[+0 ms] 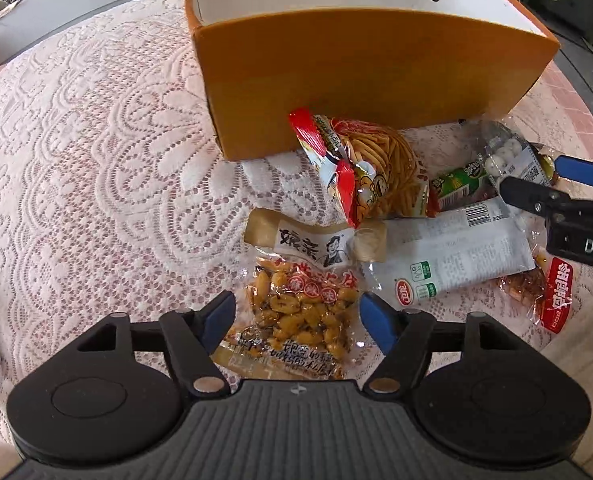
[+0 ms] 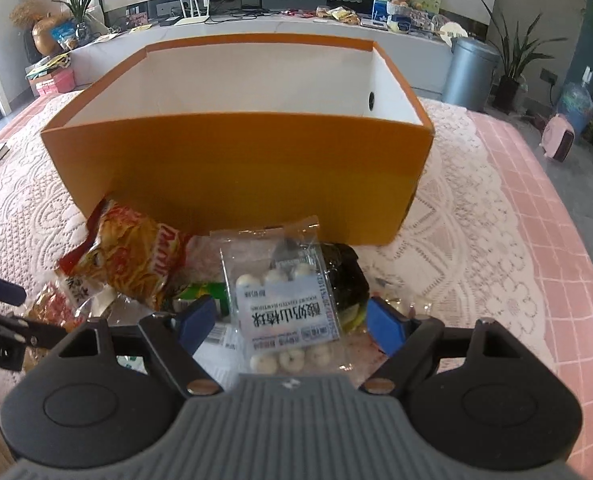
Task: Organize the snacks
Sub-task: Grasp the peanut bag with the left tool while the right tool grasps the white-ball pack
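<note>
Snacks lie in a loose heap on the lace tablecloth (image 1: pixel 96 152), right against the near wall of an orange box (image 2: pixel 236 160). Low over the cloth, the left gripper (image 1: pixel 296 318) points toward the box with its blue-padded fingers spread wide on either side of a clear bean packet (image 1: pixel 300 308), neither pad touching it. The right gripper (image 2: pixel 290 320) sits low too, aimed at the box, its fingers apart around a clear packet of white balls (image 2: pixel 286 308); whether the pads touch the wrapper cannot be told. In the left wrist view the right gripper comes in from the right edge, with that same packet of white balls between its tips. The orange box stands open-topped with white inner walls and a round hole in one side wall; its floor is hidden behind the near wall, so what is in it cannot be seen. Beside the box lean a red and yellow noodle-snack bag (image 1: pixel 372 168), a green wrapper (image 1: pixel 460 184) mostly covered by other packets, a white packet with a barcode (image 1: pixel 452 256), and a red-labelled packet (image 1: pixel 552 292) half tucked under the right gripper. A dark packet (image 2: pixel 344 276) lies partly behind the ball packet, its print too dim to read.
</note>
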Action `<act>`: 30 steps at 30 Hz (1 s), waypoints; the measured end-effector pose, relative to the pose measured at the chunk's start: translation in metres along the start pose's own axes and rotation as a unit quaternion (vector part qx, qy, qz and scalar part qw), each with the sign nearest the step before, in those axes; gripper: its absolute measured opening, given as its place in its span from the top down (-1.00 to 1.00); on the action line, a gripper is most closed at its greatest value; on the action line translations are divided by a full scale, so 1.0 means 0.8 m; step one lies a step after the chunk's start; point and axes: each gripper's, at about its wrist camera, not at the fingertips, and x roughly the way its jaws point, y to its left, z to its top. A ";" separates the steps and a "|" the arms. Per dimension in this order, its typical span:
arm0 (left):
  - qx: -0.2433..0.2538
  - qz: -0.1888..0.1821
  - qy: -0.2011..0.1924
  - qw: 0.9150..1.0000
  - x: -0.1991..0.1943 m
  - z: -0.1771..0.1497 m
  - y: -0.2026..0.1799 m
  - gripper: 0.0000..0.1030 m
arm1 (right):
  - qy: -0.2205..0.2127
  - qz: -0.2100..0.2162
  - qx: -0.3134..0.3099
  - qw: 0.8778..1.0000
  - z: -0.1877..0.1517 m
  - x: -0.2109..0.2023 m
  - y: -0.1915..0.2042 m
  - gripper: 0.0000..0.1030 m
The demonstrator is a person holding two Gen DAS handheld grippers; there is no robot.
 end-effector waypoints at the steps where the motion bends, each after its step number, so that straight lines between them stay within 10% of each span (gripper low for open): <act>1: 0.000 -0.001 0.001 1.000 0.002 0.001 0.000 -0.66 | 0.001 0.004 0.007 1.000 0.001 0.003 -0.002 -0.58; 21: 0.011 -0.020 0.029 0.999 0.047 0.003 -0.017 -0.67 | 0.026 0.004 0.013 1.000 -0.006 0.030 0.004 -0.14; 30: -0.005 -0.023 0.010 1.000 0.031 -0.015 -0.020 -0.17 | 0.022 0.005 0.012 1.000 -0.007 0.027 0.004 -0.12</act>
